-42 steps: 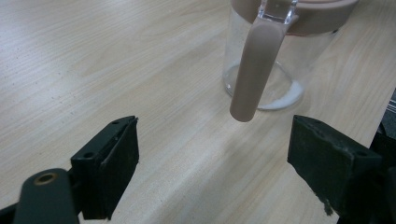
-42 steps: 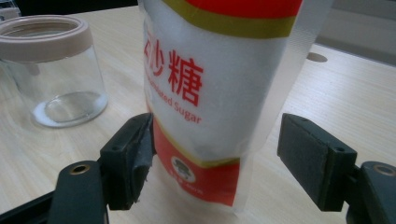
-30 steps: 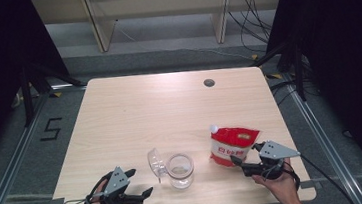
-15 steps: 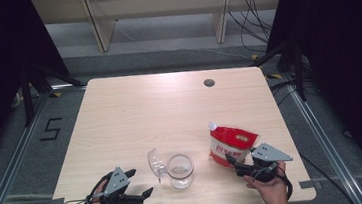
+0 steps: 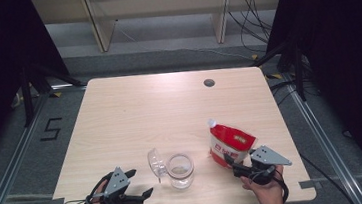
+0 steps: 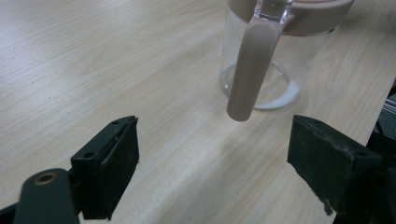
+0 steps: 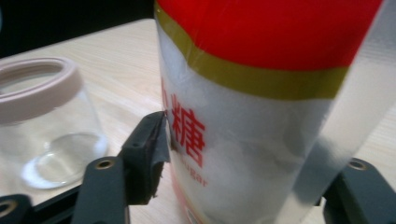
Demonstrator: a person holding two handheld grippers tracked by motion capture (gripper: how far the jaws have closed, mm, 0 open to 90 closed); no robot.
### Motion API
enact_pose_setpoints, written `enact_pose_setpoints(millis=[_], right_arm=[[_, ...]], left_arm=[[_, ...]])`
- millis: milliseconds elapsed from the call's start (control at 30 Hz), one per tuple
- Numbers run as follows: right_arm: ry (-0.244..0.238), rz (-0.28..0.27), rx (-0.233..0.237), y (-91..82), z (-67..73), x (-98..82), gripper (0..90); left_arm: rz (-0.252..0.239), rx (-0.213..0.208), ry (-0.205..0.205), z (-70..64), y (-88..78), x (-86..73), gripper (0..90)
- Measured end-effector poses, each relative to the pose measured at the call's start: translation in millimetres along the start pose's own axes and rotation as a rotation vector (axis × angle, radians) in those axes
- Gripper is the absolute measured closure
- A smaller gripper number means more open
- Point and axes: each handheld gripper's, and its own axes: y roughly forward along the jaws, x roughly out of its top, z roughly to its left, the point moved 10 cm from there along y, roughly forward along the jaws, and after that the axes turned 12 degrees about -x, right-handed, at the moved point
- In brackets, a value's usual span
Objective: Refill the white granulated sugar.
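A red and white sugar pouch (image 5: 231, 145) stands upright on the table, right of a clear glass jar (image 5: 180, 170) with a pinkish rim. The jar's hinged lid (image 5: 156, 163) hangs open to its left. My right gripper (image 5: 232, 163) reaches the pouch's base from the near side. Its jaws have just been closing, and in the right gripper view the pouch (image 7: 261, 116) sits between them with the left pad (image 7: 152, 144) pressed on its side. My left gripper (image 5: 139, 184) rests open near the front edge, its jaws (image 6: 212, 154) wide apart in front of the jar (image 6: 275, 70).
The wooden table (image 5: 159, 109) has a small dark cable hole (image 5: 209, 82) at its far right. Shelving and cables lie on the floor beyond the far edge. Both hands stay close to the table's near edge.
My right gripper has shifted a little to the left, up against the pouch, and its jaws have narrowed around it. The left gripper, jar and lid have not moved.
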Motion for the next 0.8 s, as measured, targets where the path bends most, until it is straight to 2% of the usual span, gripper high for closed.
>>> enact_pose_setpoints(millis=[33, 67, 100, 133, 167, 267, 300, 333, 367, 400, 433, 467, 500, 567, 600, 633, 667, 700, 800], right_arm=[[-0.014, 0.01, 0.026, -1.1, -0.7, -2.3, 38.0], [-0.037, -0.011, 0.056, 0.8, -0.6, -1.2, 38.0], [-0.037, -0.011, 0.056, 0.8, -0.6, -1.2, 38.0], [-0.051, -0.009, 0.076, 0.8, -1.8, -2.7, 37.9], [-0.062, -0.033, 0.089, 3.2, -4.0, -1.5, 36.8], [-0.062, -0.023, 0.114, 4.5, -0.9, -2.8, 35.3], [-0.068, -0.042, 0.124, 7.1, 1.2, -1.7, 34.0], [-0.068, -0.042, 0.124, 7.1, 1.2, -1.7, 34.0], [-0.096, -0.045, 0.123, 8.6, -0.7, -1.6, 33.9], [-0.113, -0.044, 0.13, 9.4, -0.6, -2.4, 34.1], [-0.097, -0.045, 0.121, 9.6, 0.0, -2.8, 34.9], [-0.113, -0.048, 0.127, 11.6, -1.1, -3.1, 34.9], [-0.116, -0.041, 0.134, 12.0, -1.7, -4.3, 34.9], [-0.119, -0.055, 0.134, 13.2, -2.0, -3.3, 34.8], [-0.101, -0.059, 0.113, 13.9, -2.7, -3.3, 34.7], [-0.138, -0.055, 0.129, 14.7, -4.3, -4.1, 34.8], [-0.138, -0.055, 0.129, 14.7, -4.3, -4.1, 34.8], [-0.113, -0.065, 0.12, 15.8, -4.3, -3.2, 34.7], [-0.122, -0.086, 0.126, 16.9, -5.0, -1.2, 34.7]], left_arm=[[0.0, 0.0, -0.001, -0.1, 0.1, -0.1, 16.3], [0.0, 0.0, -0.001, -0.1, 0.1, -0.1, 16.3], [0.0, 0.0, 0.0, -0.1, 0.0, -0.1, 16.3], [0.001, 0.0, 0.0, -0.1, 0.0, -0.1, 16.3], [0.002, -0.001, 0.001, -0.1, 0.2, -0.2, 16.3], [-0.007, -0.005, -0.01, -1.3, 1.6, 0.1, 16.3], [0.008, -0.008, 0.008, -0.7, 1.0, -0.6, 16.3], [0.008, -0.008, 0.008, -0.7, 1.0, -0.6, 16.3], [0.009, -0.01, 0.025, -0.3, 0.9, 0.2, 16.3], [0.008, -0.01, 0.024, -0.5, 1.1, 0.2, 16.3], [0.011, -0.01, 0.024, -0.4, 1.0, 0.0, 16.3], [0.011, -0.01, 0.024, -0.4, 1.0, -0.1, 16.3], [0.004, -0.013, -0.001, -1.9, 1.6, -0.6, 16.3], [0.009, -0.01, 0.022, -0.2, 0.9, 0.0, 16.3], [0.006, -0.011, 0.025, -0.1, 1.1, 0.4, 16.3], [0.007, -0.014, 0.022, -0.2, 1.1, 0.2, 16.3], [0.006, -0.013, 0.022, -0.1, 1.2, 0.2, 16.3], [0.01, -0.012, 0.023, 0.3, 1.0, -0.3, 16.3], [0.011, -0.012, 0.024, 0.3, 1.1, -0.4, 16.3]])
